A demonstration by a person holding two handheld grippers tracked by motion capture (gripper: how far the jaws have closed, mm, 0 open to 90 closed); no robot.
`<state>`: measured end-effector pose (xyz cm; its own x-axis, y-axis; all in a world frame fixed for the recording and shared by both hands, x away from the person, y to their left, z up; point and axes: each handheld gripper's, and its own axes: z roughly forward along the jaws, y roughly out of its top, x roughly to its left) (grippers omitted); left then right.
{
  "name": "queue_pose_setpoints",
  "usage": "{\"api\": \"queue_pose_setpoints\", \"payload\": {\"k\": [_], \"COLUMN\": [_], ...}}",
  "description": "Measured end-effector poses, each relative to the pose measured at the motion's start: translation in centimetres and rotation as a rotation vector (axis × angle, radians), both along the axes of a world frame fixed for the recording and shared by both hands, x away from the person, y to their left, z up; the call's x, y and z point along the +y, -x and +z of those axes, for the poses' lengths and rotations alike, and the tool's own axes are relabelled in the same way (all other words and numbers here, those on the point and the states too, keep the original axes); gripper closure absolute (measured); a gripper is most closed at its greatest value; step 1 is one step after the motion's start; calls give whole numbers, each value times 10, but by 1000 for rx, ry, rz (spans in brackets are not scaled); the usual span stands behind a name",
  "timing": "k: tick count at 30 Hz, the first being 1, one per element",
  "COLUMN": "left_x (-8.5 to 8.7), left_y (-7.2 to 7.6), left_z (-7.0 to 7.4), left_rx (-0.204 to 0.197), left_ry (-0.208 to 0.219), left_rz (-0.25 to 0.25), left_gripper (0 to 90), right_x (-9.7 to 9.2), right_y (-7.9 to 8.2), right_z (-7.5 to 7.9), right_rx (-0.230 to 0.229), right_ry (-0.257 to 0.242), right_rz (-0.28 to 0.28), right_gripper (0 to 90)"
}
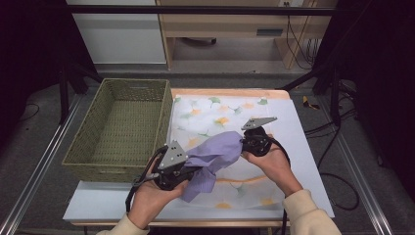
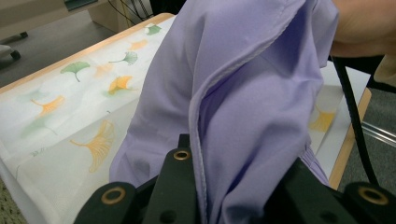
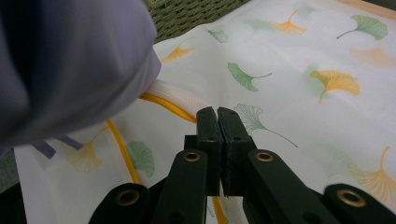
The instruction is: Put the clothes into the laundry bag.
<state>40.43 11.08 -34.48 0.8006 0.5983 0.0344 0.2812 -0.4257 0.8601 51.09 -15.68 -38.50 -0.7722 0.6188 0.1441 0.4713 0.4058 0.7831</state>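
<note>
While the lilac cloth (image 1: 211, 157) is hanging in the air between the two hands, over the near part of the leaf-printed table cover (image 1: 274, 147), we are judging it light, limp and rather slick. The left gripper (image 1: 188, 171) is clamping a folded hem between its jaws. The right gripper (image 3: 218, 122) is showing its jaws pressed together with no fabric between them (the cloth is draping over its body instead). We are advising a hold on the stitched hem, since loose folds would slip. A woven basket (image 1: 122, 125) is standing at the left.
</note>
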Motion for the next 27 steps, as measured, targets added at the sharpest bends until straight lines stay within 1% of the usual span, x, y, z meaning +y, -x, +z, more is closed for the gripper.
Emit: {"api": "queue_pose_setpoints", "payload": {"k": [4, 7, 10, 14, 20, 23, 27], "left_x": [-3, -4, -4, -4, -4, -3, -2], "left_y": [1, 0, -1, -1, 0, -1, -1], "left_z": [-7, -13, -16, -20, -24, -26, -29], "left_rx": [9, 20, 24, 28, 37, 42, 49], "left_ry": [-11, -23, -24, -51, -64, -83, -102], "left_rz": [-3, -5, -10, -13, -16, -19, -23], "left_gripper": [800, 800, 800, 800, 800, 799, 799], "right_x": [0, 1, 1, 2, 3, 4, 5], "right_y": [-2, -1, -2, -2, -2, -2, -2], "right_z": [5, 8, 10, 13, 16, 18, 22], "right_rx": [-15, -15, -18, -22, -33, -32, -42], "right_ry": [0, 2, 4, 0, -2, -2, 1], "right_rz": [2, 0, 4, 7, 8, 8, 12], "right_gripper": [887, 887, 888, 887, 888, 888, 888]}}
